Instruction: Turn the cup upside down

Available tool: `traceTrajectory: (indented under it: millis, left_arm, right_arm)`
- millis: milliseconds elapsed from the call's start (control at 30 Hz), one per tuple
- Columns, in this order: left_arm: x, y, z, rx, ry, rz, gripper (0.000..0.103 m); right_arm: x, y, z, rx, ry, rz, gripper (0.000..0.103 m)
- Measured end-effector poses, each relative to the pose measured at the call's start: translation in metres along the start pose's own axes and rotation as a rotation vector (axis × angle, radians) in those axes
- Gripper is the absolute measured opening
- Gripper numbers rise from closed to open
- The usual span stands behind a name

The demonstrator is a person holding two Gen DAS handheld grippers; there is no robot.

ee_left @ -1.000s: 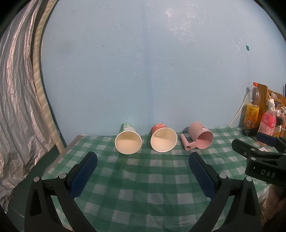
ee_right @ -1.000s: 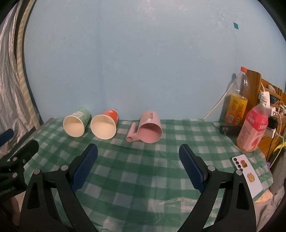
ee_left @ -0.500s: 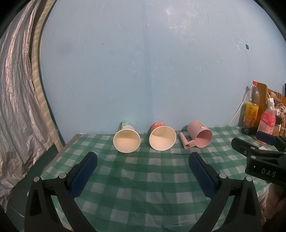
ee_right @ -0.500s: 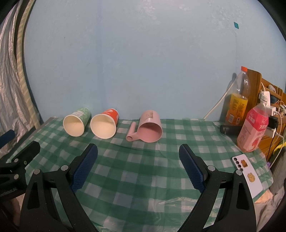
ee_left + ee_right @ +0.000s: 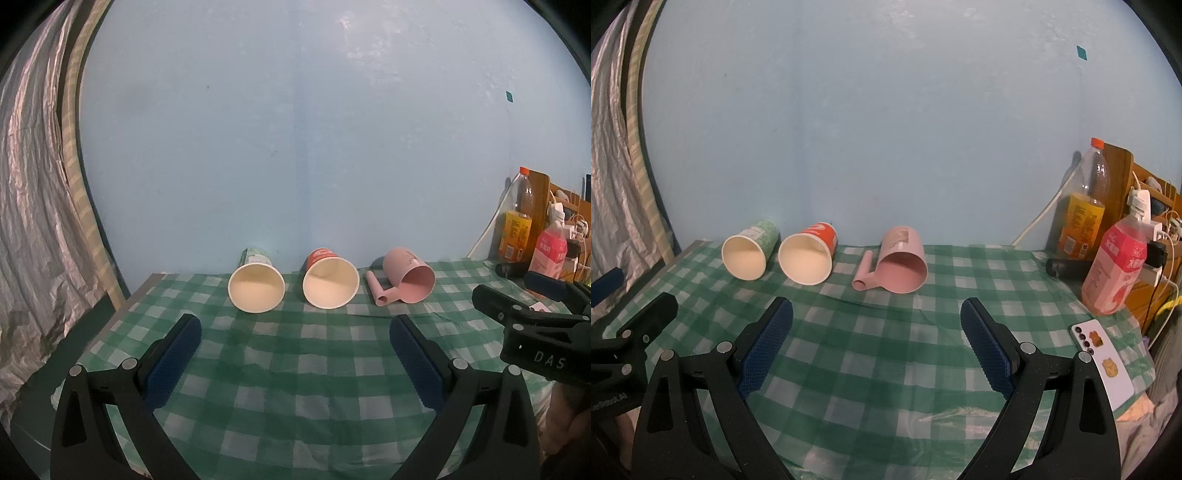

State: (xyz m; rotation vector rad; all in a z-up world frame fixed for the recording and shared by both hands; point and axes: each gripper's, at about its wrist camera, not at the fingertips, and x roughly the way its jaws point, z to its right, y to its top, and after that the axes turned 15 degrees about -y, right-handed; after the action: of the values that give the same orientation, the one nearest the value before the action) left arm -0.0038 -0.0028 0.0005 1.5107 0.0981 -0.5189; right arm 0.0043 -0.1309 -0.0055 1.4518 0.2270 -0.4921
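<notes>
The left gripper (image 5: 295,328), black-framed with blue ribbed pads, has its jaws spread wide and holds nothing; it hangs above the green-and-white checked tablecloth (image 5: 295,373), well short of the cups. The right gripper (image 5: 877,312), of the same build, is likewise spread wide with nothing between its fingers, and its body shows at the right edge of the left wrist view.

Three cups lie on their sides in a row near the pale blue wall (image 5: 295,147), mouths turned toward the cameras. The green-patterned paper cup (image 5: 256,286) is leftmost, its cream interior bare as far as can be seen. Just beside it, apart by a small gap, lies the red paper cup (image 5: 330,281), also showing only its cream lining. Further right lies the pink plastic mug with a tubular handle (image 5: 406,280), handle resting on the cloth toward the red cup; its inside looks bare, though the far bottom is dim.

At the table's right end stand an orange-drink bottle (image 5: 1084,206) and a pink-labelled bottle (image 5: 1115,266), with a white phone (image 5: 1102,354) lying flat nearer the edge.
</notes>
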Motion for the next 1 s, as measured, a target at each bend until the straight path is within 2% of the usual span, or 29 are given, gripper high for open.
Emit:
traceTrajectory:
  millis: [300, 500, 700, 1000]
  left_arm:
    - [0.005, -0.001, 0.0, -0.006, -0.01, -0.017, 0.103]
    - [0.018, 0.016, -0.004, -0.016, -0.036, -0.053, 0.103]
    - [0.059, 0.051, -0.025, -0.09, -0.066, -0.138, 0.103]
    - [0.136, 0.089, -0.039, -0.148, -0.087, -0.277, 0.103]
  right_arm:
    - [0.001, -0.001, 0.0, 0.003, 0.005, -0.003, 0.091]
    - [0.008, 0.007, 0.0, -0.023, 0.005, -0.003, 0.091]
    - [0.025, 0.03, 0.002, -0.049, 0.032, -0.014, 0.091]
    - [0.099, 0.082, 0.0, -0.034, 0.101, -0.173, 0.091]
